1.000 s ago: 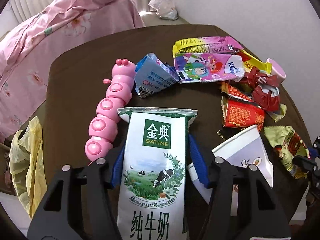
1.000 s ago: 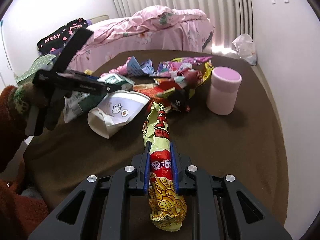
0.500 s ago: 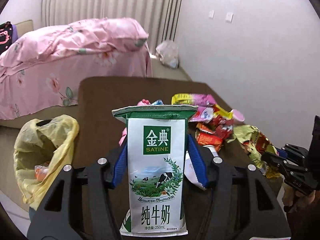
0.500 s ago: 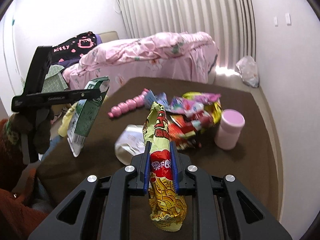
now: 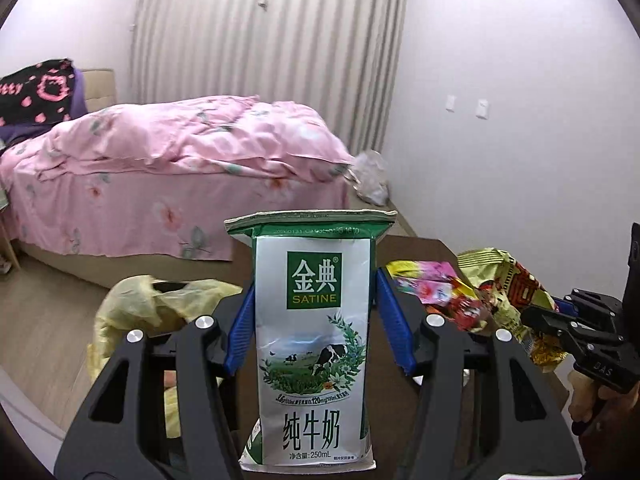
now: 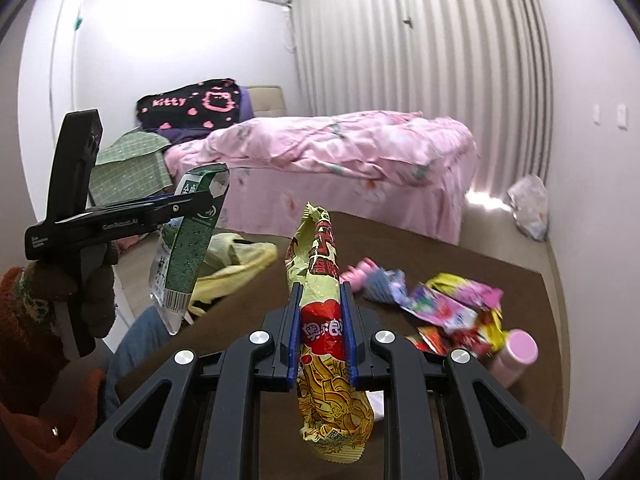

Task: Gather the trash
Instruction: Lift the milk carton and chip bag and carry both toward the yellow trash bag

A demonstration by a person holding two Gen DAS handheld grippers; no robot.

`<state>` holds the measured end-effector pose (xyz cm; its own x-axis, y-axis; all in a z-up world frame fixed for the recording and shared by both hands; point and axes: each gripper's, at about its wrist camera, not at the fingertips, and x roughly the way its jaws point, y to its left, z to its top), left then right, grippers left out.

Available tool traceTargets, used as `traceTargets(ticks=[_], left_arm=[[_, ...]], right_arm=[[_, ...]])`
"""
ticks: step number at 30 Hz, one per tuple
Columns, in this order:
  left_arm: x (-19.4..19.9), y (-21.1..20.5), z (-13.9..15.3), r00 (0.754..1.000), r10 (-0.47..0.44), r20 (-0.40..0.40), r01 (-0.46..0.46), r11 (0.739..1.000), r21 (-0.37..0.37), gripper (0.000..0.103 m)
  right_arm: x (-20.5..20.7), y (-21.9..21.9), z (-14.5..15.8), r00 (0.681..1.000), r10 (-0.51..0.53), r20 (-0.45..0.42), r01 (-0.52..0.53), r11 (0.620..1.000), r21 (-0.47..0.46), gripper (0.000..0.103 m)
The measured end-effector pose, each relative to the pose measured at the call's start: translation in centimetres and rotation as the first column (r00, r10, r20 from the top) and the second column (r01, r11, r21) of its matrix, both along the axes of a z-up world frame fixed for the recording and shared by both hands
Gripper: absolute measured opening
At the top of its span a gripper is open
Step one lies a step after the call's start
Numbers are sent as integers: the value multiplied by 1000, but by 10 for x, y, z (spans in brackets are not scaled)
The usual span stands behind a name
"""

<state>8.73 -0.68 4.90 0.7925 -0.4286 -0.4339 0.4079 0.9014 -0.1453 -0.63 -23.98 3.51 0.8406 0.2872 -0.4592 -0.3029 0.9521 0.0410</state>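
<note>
My left gripper [image 5: 312,320] clamps the milk carton [image 5: 312,340], my right gripper [image 6: 320,332] pinches a snack wrapper [image 6: 320,320]; neither is bagged, and wrappers [image 6: 452,308] remain at 3 o'clock on the tabletop [image 6: 420,252].

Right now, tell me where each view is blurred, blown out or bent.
Left wrist view: milk carton sharp, pink bed and curtain soft, walls bowed by the fisheye, corners black. Right wrist view: wrapper pile smeared by motion, snack bag crisp, sunlight under the curtain blown out, curtain folds curved.
</note>
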Motion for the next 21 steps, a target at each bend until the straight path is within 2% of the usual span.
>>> traceTargets(ticks=[5, 8, 11, 13, 17, 19, 21], left_arm=[[-1, 37, 1, 996, 88, 23, -87, 996, -19, 53], [9, 60, 4, 979, 195, 61, -194, 981, -12, 53], [22, 87, 4, 933, 348, 90, -346, 937, -37, 53], [32, 106, -3, 893, 442, 83, -437, 896, -77, 53], [57, 130, -28, 841, 540, 44, -527, 834, -164, 53], [69, 133, -40, 830, 556, 47, -539, 820, -192, 53], [86, 135, -54, 832, 554, 34, -538, 820, -195, 53]], right_arm=[[15, 27, 5, 998, 56, -13, -56, 998, -5, 18], [35, 44, 6, 995, 91, -38, -91, 996, 5, 17], [54, 55, 6, 993, 110, -50, -110, 994, 6, 18], [68, 63, 6, 991, 122, -56, -121, 993, 11, 18], [104, 77, 2, 985, 152, -84, -150, 988, 35, 17], [123, 87, -2, 981, 173, -89, -171, 985, 30, 18], [144, 97, -6, 977, 193, -92, -192, 981, 19, 17]])
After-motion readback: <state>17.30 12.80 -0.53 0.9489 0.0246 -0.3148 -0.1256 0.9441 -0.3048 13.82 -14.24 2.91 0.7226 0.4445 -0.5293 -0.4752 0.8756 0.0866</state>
